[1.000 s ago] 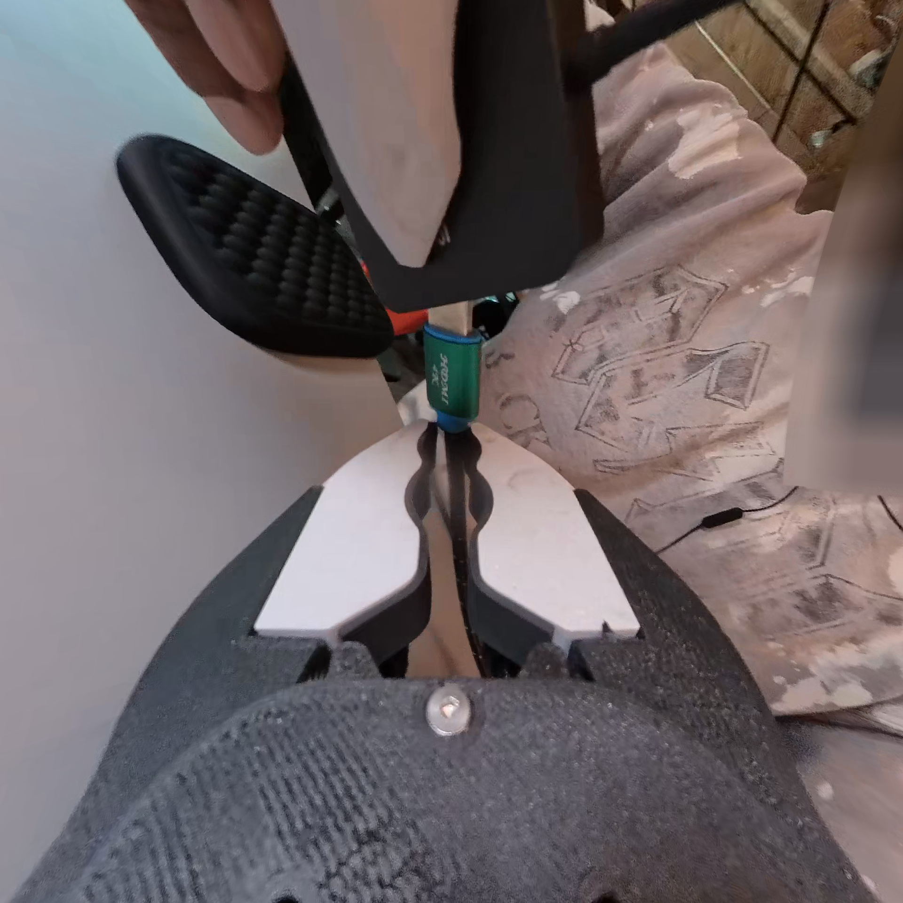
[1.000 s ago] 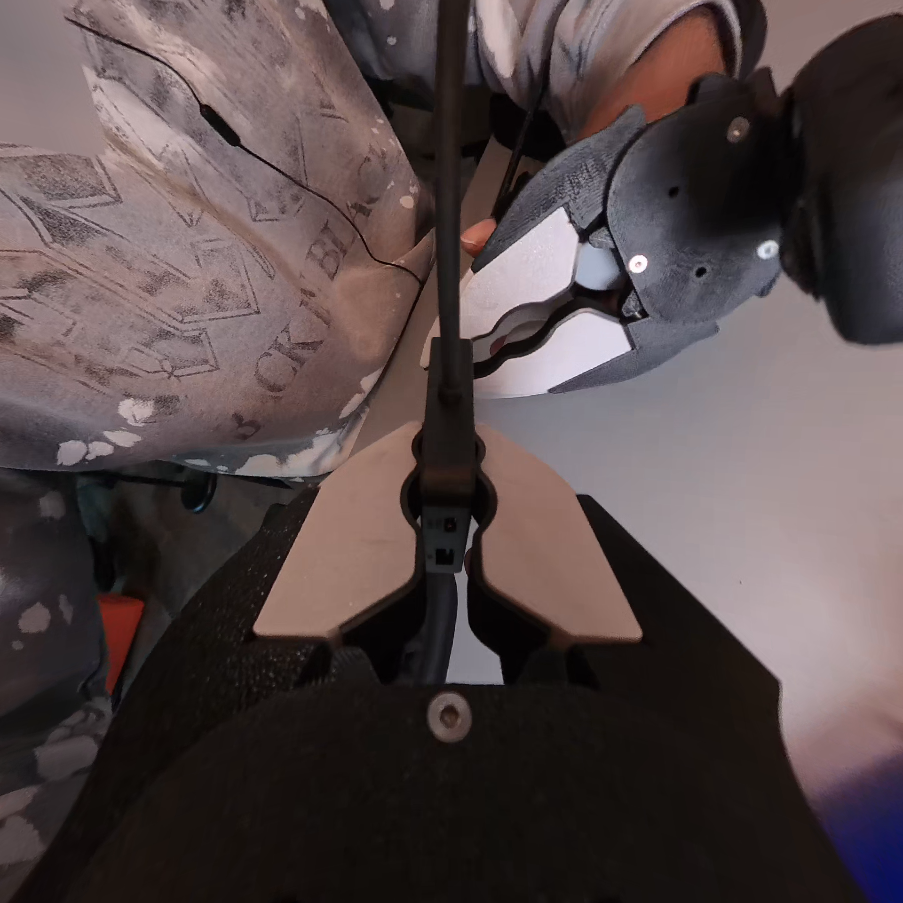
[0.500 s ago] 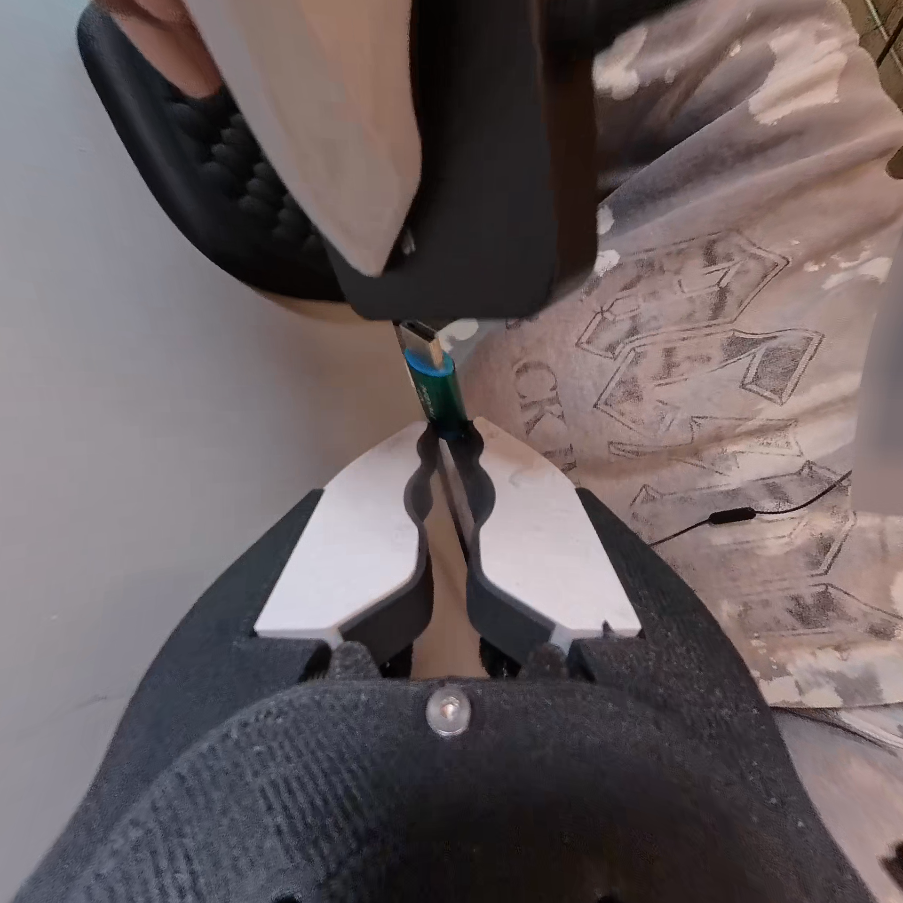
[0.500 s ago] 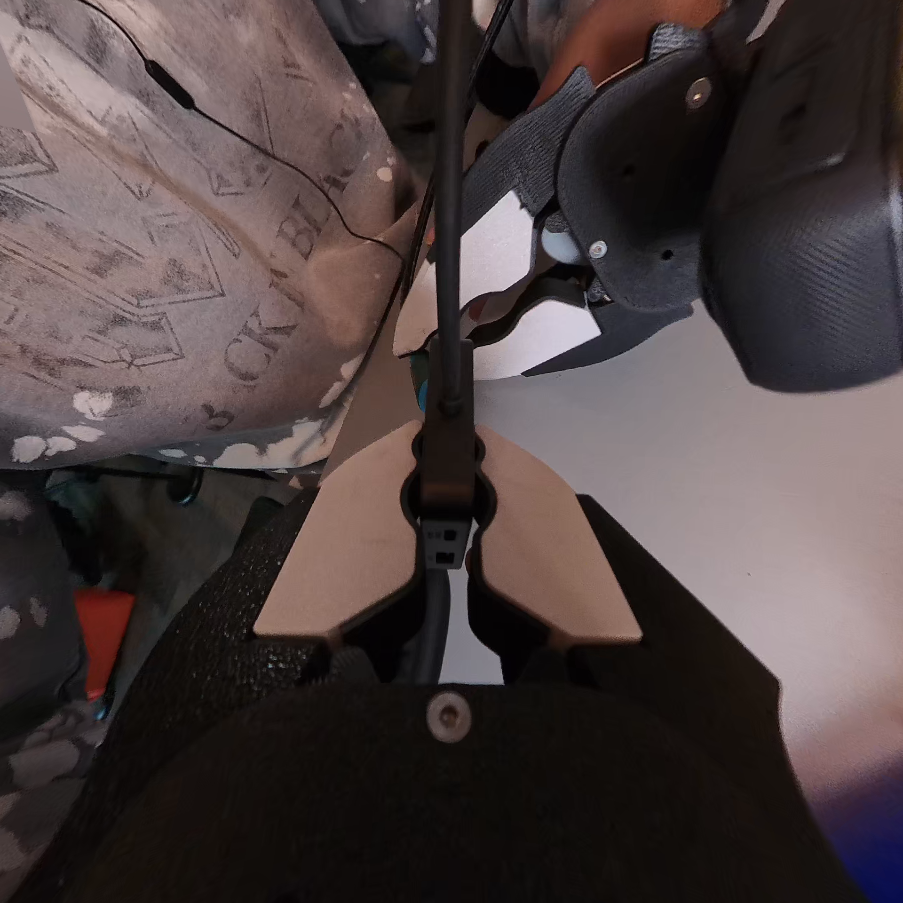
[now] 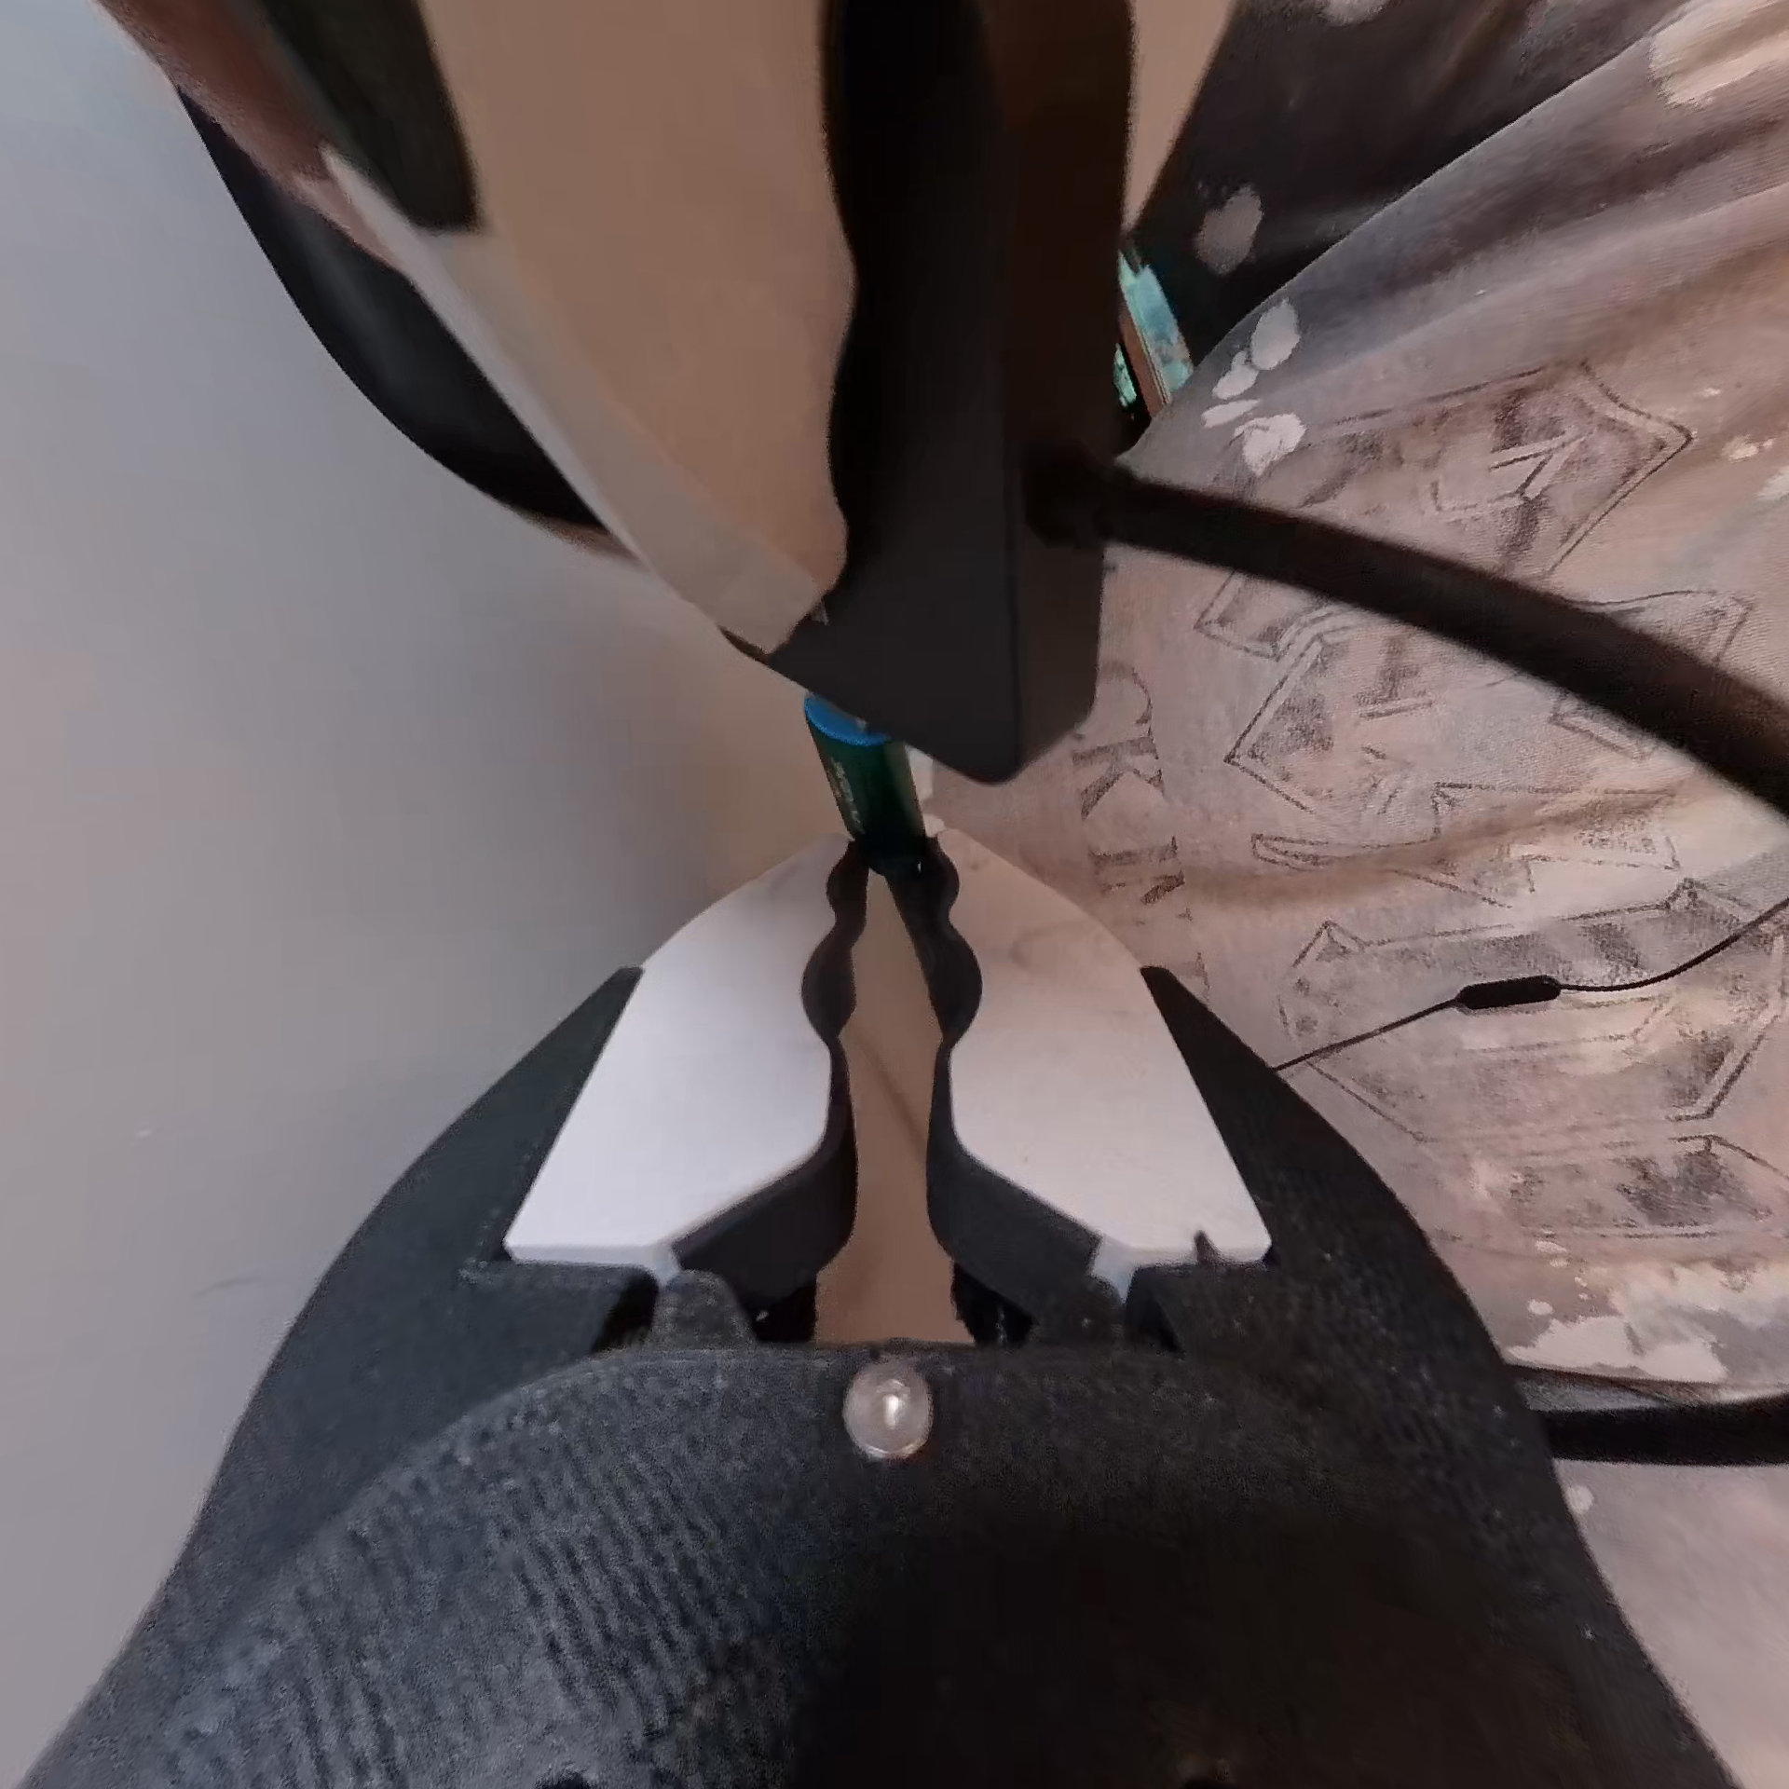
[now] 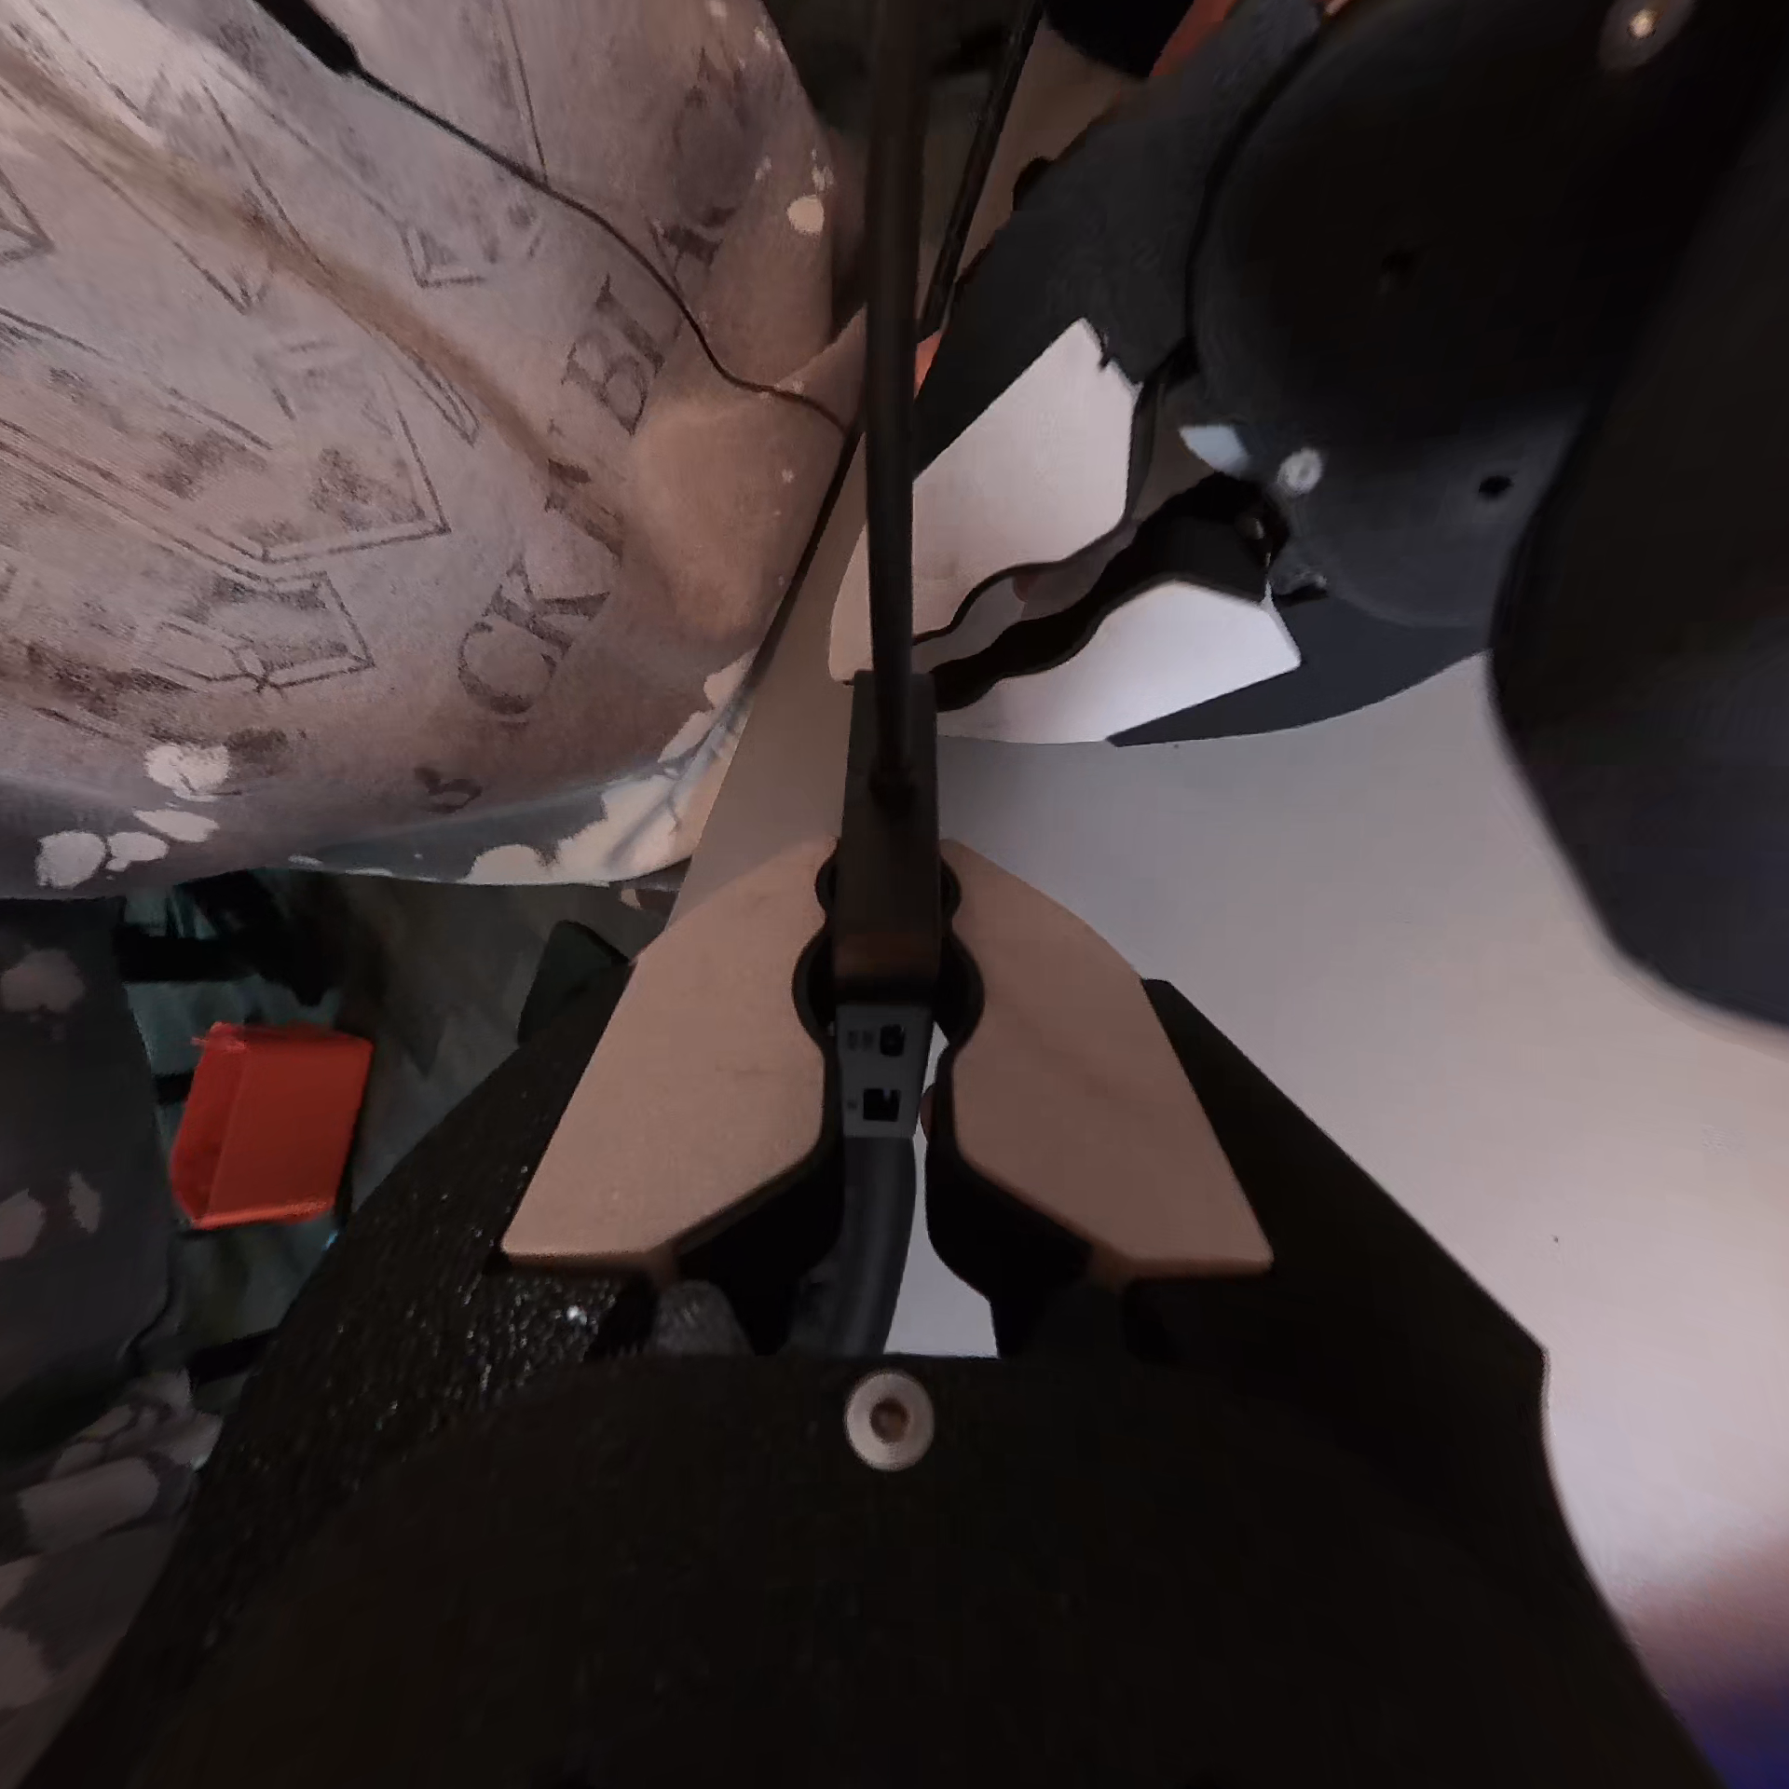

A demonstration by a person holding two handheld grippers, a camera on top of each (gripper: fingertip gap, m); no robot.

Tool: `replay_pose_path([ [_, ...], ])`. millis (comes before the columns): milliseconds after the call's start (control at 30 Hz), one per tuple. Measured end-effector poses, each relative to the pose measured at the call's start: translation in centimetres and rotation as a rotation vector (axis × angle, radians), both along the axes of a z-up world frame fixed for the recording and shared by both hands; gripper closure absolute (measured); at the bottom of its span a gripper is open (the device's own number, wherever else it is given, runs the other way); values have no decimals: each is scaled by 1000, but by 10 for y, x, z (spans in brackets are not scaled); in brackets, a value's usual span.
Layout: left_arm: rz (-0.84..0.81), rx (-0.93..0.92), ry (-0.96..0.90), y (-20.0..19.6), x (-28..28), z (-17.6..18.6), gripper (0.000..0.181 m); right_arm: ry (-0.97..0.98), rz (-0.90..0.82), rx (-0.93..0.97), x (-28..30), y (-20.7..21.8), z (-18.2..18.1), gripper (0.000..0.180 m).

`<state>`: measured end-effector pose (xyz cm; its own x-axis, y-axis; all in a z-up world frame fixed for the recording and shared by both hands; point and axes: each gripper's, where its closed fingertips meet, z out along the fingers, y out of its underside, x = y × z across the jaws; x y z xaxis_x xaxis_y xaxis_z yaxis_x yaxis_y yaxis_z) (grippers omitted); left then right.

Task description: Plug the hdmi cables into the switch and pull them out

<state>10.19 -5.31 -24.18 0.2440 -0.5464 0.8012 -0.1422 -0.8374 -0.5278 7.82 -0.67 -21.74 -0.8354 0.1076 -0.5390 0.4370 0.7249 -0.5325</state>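
The black switch (image 6: 886,900) sat pinched between the fingers of my right gripper (image 6: 886,876), which were closed tight on its flat body so that one narrow end with its small ports faced back toward my camera. A thick black cable (image 6: 893,387) ran from its far end straight up and away. In my left wrist view the same switch (image 5: 958,542) hung just above my fingertips, held by the right gripper's pale finger (image 5: 678,319), with the cable (image 5: 1404,591) curving off to the right.

The green and blue HDMI plug (image 5: 864,784) stood nearly upright between the tips of my left gripper (image 5: 891,852), which were drawn narrow around its lower end and its thin dark cord. The plug's blue top edge met the underside of the switch; I could not tell how far it was seated in the port.

Farther off in the right wrist view, my left gripper (image 6: 978,639) showed with its white fingers (image 6: 1191,668) nearly together, just behind the switch.

Both tools were over a pale grey table (image 6: 1258,920). Close beside them was a person's patterned, paint-flecked shirt (image 5: 1452,920), crossed by a thin black wire (image 5: 1510,992). Below the table edge lay an orange box (image 6: 271,1123).
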Motion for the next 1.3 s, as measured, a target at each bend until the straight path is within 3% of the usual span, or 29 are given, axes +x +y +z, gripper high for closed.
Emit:
replay_pose_path([
  [367, 116, 115, 38, 17, -20, 13, 171, 38, -179, -106, -14, 2, 13, 166],
  [600, 94, 118, 92, 18, -16, -1, 171, 52, -238, -68, -9, 0, 1, 165],
  [800, 151, 147, 206, 26, -25, -12, 170, 278, -211, 152, -15, 17, -3, 162],
  [933, 116, 142, 286, 23, -16, -25, 170, 302, -126, 224, -10, 10, 3, 151],
  [1000, 100, 148, 310, 21, -14, -29, 170, 297, -71, 288, -4, 9, -3, 165],
  [1100, 101, 194, 328, 21, -14, -30, 170, 291, -62, 315, 1, 9, -1, 166],
  [1300, 393, 410, 210, 55, -55, 14, 158, 349, -122, 316, 15, 23, 23, 166],
])
